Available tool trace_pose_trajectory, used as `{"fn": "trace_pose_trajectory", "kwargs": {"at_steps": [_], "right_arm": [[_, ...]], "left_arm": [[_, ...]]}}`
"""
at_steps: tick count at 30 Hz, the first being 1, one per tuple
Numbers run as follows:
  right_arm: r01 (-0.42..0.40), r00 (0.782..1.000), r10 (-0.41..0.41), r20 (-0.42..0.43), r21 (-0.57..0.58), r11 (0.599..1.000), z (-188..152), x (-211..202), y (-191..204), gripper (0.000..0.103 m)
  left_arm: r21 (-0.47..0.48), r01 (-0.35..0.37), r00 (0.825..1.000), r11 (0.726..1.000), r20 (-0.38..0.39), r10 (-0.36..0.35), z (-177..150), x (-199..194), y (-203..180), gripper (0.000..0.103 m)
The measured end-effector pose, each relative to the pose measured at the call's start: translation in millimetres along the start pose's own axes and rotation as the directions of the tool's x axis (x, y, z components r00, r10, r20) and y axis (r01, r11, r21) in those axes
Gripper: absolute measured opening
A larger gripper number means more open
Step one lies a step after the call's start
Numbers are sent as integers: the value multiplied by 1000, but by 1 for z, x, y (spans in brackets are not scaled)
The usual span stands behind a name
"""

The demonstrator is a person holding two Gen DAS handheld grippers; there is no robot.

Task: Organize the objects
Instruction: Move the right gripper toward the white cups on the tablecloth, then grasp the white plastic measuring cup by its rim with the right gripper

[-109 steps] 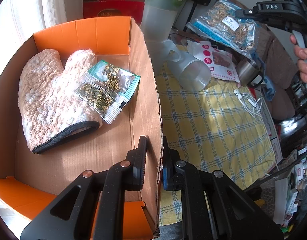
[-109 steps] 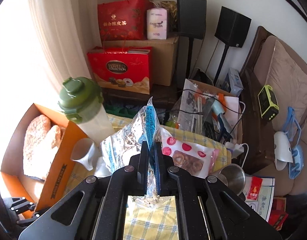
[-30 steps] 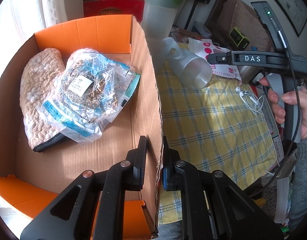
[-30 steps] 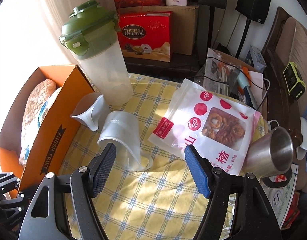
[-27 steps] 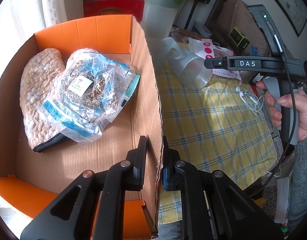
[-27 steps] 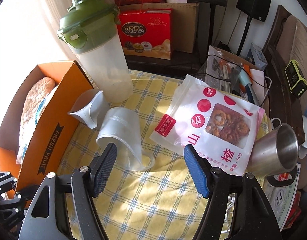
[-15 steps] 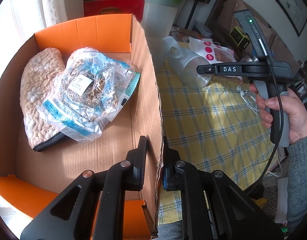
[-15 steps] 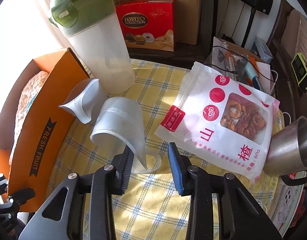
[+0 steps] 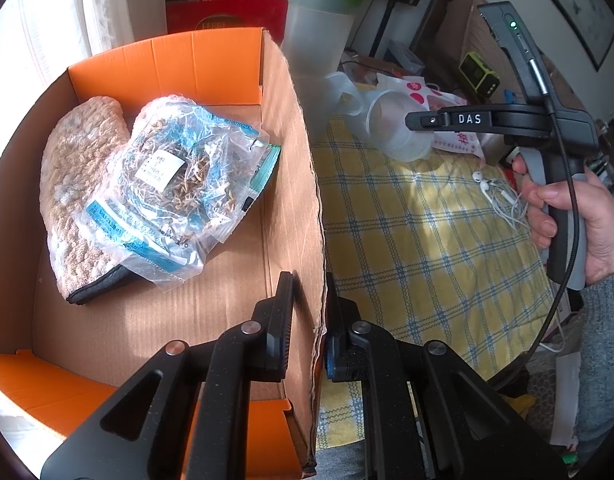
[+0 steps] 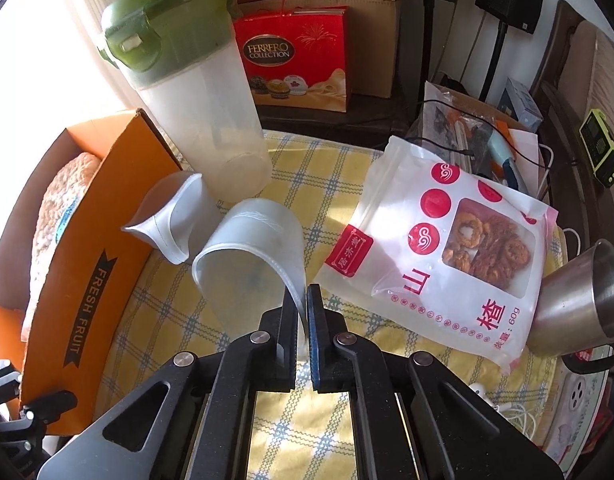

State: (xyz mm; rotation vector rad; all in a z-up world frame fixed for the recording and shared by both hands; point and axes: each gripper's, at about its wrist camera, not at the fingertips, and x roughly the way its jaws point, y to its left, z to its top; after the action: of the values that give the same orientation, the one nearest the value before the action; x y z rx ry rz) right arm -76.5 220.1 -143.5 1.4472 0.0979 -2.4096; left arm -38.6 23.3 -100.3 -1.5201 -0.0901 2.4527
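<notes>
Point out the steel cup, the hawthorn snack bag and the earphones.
steel cup (image 10: 575, 304), right wrist view, outer wall.
hawthorn snack bag (image 10: 435, 248), right wrist view, printed front.
earphones (image 9: 497, 196), left wrist view, tangled cord.

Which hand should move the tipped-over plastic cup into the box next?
Right. The right gripper already has its jaws shut on the rim of the cup. The left gripper is clamped on the wall of the box, steadying it, so it is not free.
</notes>
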Motion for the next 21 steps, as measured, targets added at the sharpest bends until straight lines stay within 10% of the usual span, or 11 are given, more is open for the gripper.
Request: {"fn": "trace_pose_trajectory", "kwargs": {"at_steps": [21], "right_arm": [[-32, 983, 48, 179, -90, 995, 49, -117, 42, 2]], "left_arm": [[3, 5, 1000, 1000, 2, -5, 0, 2, -2, 12]]}}
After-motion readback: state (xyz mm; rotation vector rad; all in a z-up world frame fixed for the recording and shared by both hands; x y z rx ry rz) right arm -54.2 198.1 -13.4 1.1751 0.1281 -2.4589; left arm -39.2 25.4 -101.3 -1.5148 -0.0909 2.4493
